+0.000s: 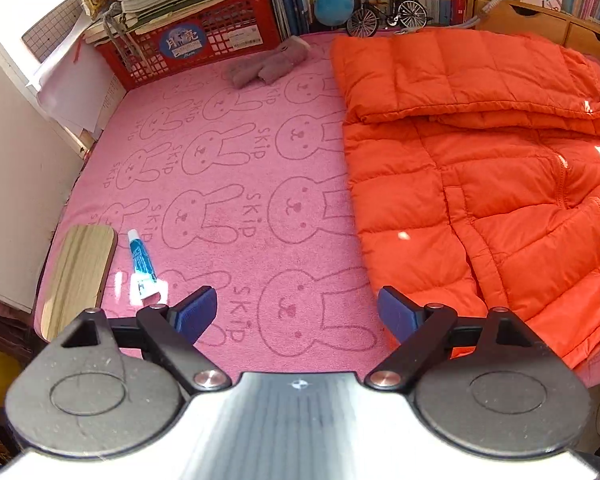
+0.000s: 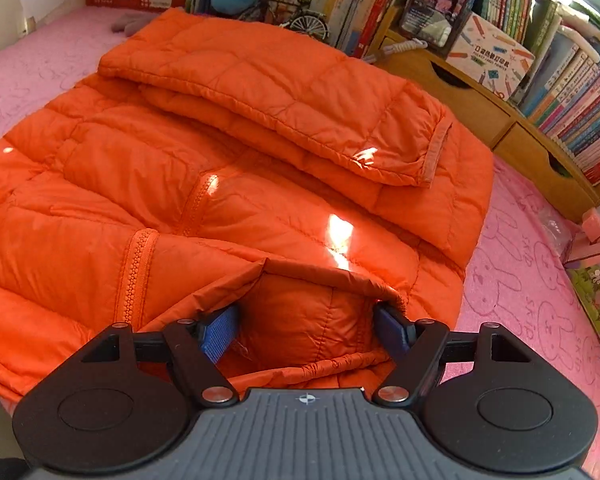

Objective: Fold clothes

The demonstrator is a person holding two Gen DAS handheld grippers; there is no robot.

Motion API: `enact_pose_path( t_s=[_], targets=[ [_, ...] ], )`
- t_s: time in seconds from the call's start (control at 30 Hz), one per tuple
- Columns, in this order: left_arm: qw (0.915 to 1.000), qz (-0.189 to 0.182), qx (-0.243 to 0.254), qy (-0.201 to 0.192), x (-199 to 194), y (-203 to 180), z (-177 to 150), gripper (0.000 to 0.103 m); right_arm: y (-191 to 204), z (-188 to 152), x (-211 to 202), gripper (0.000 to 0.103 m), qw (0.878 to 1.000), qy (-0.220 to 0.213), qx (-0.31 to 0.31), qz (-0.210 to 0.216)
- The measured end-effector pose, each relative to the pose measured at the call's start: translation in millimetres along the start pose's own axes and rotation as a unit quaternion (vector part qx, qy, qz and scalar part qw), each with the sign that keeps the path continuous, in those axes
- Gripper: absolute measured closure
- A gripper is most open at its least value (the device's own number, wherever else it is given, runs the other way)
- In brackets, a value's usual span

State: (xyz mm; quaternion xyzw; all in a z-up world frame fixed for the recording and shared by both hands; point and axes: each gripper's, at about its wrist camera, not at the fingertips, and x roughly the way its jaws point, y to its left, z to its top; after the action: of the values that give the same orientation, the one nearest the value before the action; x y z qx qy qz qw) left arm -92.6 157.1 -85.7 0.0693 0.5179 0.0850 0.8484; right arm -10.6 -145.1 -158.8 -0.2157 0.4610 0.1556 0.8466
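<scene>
An orange puffer jacket (image 1: 480,152) lies on the pink rabbit-print mat (image 1: 220,168), with one sleeve folded across its far part (image 2: 284,92). My left gripper (image 1: 298,316) is open and empty, above the mat just left of the jacket's near edge. My right gripper (image 2: 308,330) is open, its jaws wide on either side of a raised fold of the jacket near the collar opening (image 2: 300,320). The zipper (image 2: 134,272) runs to the left of it.
A toothpaste tube (image 1: 142,264) and a wooden board (image 1: 80,276) lie at the mat's left edge. A grey cloth (image 1: 266,64), red crate (image 1: 188,44), toy bicycle (image 1: 388,12) and bookshelves stand behind. Wooden drawers (image 2: 496,108) stand at right.
</scene>
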Motion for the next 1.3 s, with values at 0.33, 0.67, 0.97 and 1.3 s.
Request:
enact_pose_path(
  t_s=[0.33, 0.67, 0.97, 1.3],
  targets=[
    [0.9678, -0.145, 0.189, -0.081, -40, -88, 46, 0.014, -56, 38, 42, 0.029, 0.975, 0.073, 0.192, 0.085],
    [0.965, -0.077, 0.25, -0.022, 37, -155, 47, 0.015, -134, 20, 25, 0.024, 0.909, 0.094, 0.294, 0.28],
    [0.9983, -0.035, 0.034, 0.032, 80, -97, 110, 0.015, -129, -21, -30, 0.001, 0.964, 0.027, 0.003, 0.264],
    [0.9959, -0.004, 0.068, 0.059, 95, -120, 99, 0.015, -90, -112, -55, 0.001, 0.829, -0.115, -0.537, 0.101]
  ],
)
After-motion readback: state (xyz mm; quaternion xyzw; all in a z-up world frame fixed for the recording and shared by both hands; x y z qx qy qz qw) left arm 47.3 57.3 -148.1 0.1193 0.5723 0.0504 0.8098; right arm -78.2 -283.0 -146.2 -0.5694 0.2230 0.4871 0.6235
